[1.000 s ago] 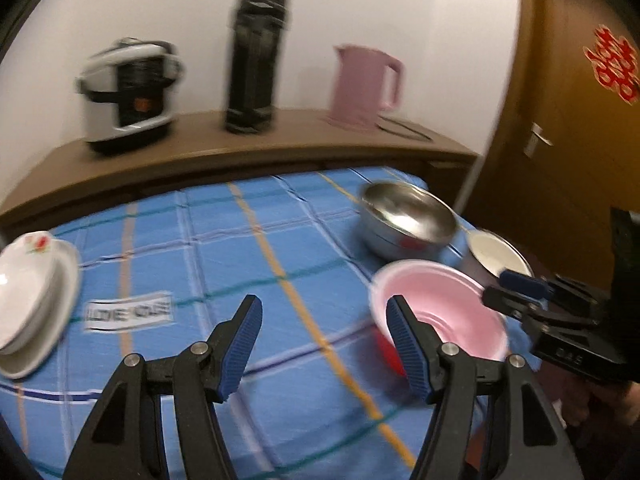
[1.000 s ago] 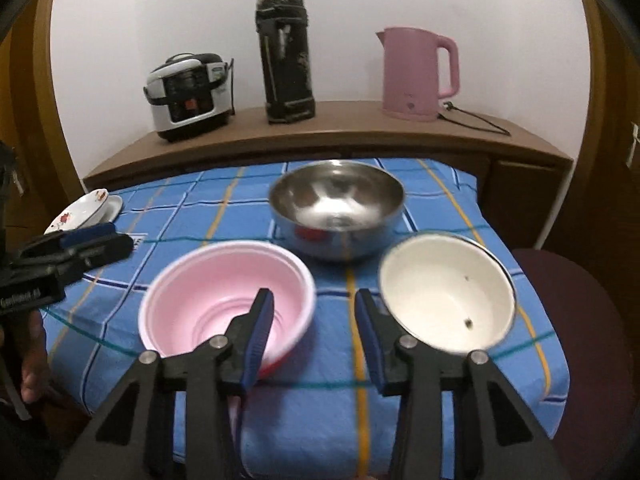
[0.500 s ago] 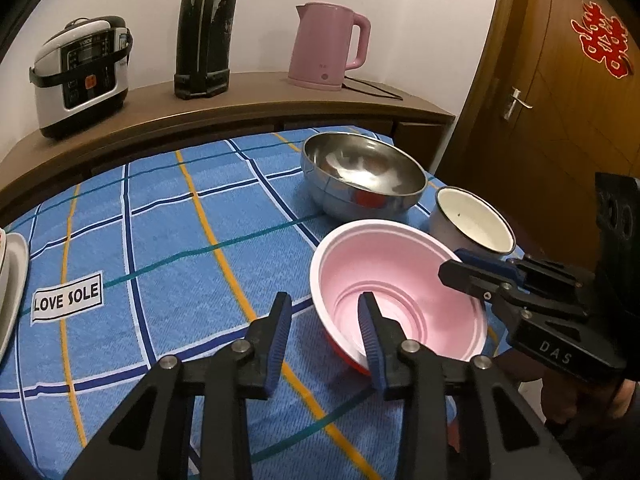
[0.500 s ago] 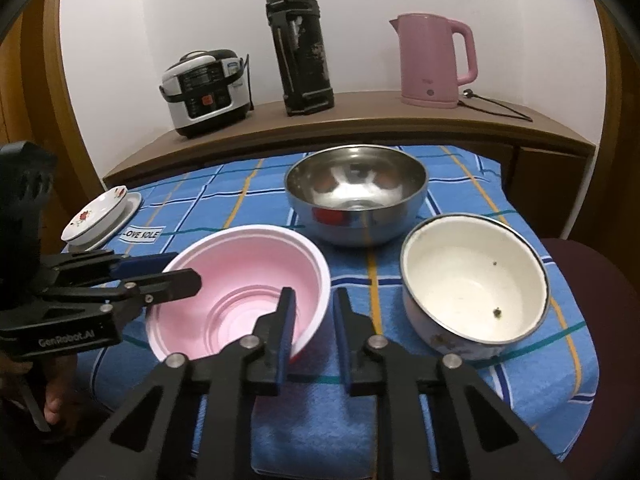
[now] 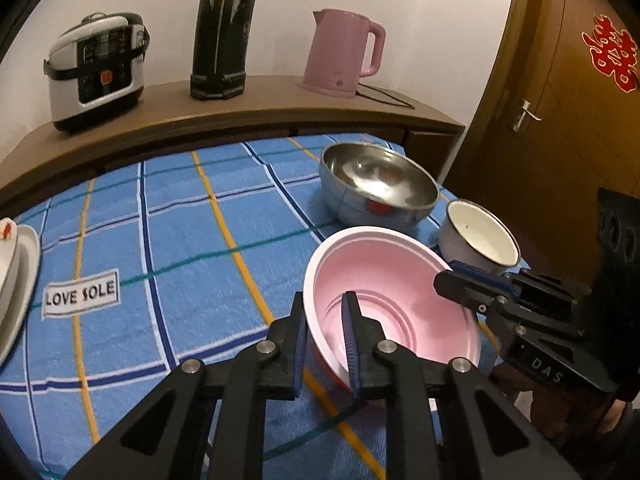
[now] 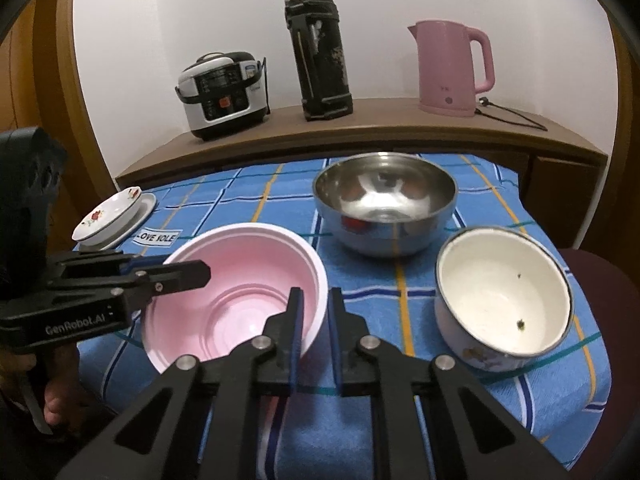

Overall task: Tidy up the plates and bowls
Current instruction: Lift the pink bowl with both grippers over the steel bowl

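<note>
L gripper point(image 5: 325, 312): pinching near-left rim of pink bowl point(image 5: 396, 292); one finger sitting outside the wall, other inside; jaws pressed onto the rim.
R gripper point(image 6: 316, 312): clamping same bowl's rim on the opp. side; left finger sitting inside, right finger outside; also showing in left wrist view reaching in from the right.
Pink bowl: sitting at near edge of the tablecloth point(image 5: 180, 220), upright, w/ a reddish underside peeking out below the rim; both grippers gripping it at once.
Steel bowl point(image 6: 384, 204): resting just behind pink bowl, toward the counter; apart from it.
White enamel bowl point(image 6: 504, 296): standing right of pink bowl, near steel bowl; a few dark specks lying inside.
Plates point(image 6: 116, 222): small floral dish stacking on a white plate, far left edge of cloth, well apart from the bowls.
Cloth label point(image 5: 81, 294): reading "LOVE SOLE", lying between plates & pink bowl.
Counter point(image 6: 360, 128): carrying rice cooker point(image 6: 224, 94), dark flask point(image 6: 320, 52), pink kettle point(image 6: 452, 68) w/ cord trailing right.
Door point(image 5: 560, 92): brown, showing right in left wrist view, red paper cutout stuck on it.
Person's hand point(image 6: 56, 400): partly showing under L gripper's handle.
</note>
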Available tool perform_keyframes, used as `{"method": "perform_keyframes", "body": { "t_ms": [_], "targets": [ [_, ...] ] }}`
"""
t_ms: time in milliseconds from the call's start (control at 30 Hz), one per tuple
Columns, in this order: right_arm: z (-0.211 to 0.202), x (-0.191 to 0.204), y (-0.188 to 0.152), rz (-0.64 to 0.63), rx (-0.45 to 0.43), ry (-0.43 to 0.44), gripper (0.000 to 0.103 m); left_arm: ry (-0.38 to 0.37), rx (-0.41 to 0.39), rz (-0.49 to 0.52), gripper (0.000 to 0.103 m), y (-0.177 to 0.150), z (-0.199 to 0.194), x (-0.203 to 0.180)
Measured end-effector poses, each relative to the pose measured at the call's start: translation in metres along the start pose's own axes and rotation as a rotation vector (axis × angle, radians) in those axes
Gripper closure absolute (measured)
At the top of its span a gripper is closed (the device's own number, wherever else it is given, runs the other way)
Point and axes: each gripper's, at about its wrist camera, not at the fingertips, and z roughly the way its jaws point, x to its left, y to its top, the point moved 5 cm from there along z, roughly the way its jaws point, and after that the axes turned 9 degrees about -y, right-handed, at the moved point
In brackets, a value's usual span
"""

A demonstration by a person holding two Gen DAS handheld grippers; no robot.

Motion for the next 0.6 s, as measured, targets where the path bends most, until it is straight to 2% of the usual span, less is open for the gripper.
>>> {"method": "perform_keyframes", "body": {
  "t_ms": [233, 600],
  "targets": [
    [-0.009, -0.013, 0.026, 0.025, -0.044, 0.001, 0.091, -0.012, -0.028, 0.018, 0.084, 0.028, -0.001, -0.007],
    [-0.037, -0.038, 0.078, 0.029, -0.167, -0.068, 0.091, -0.040, -0.101, 0.091, 0.084, 0.081, -0.003, -0.033]
  ]
}}
